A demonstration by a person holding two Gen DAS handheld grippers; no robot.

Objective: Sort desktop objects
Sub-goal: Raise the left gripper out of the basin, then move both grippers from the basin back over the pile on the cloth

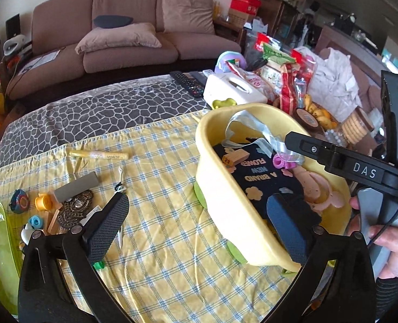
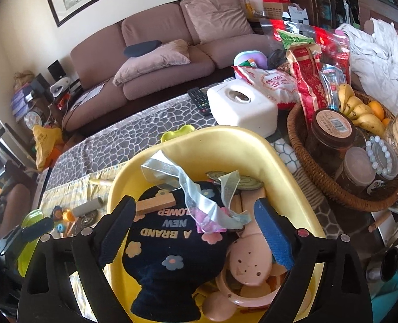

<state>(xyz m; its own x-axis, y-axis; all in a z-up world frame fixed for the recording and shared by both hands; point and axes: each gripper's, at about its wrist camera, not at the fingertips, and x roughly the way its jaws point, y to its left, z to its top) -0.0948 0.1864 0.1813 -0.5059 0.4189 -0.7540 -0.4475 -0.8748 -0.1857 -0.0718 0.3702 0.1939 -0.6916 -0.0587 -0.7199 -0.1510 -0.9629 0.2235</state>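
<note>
Released and spread wide, the jaws of the left gripper are seen in the left wrist view, nothing pressed between them: one pad is held over the checked cloth, the other inside the yellow tub. Left of the tub, a grey block, an orange cap and a brass ornament are scattered on the cloth.

Seen from the right wrist, the right gripper is likewise released above the tub. A dark cloth item, a wooden block, a pale ribbon and a pink toy are contained in it. Right of the tub, a wicker basket is set on the surface.
</note>
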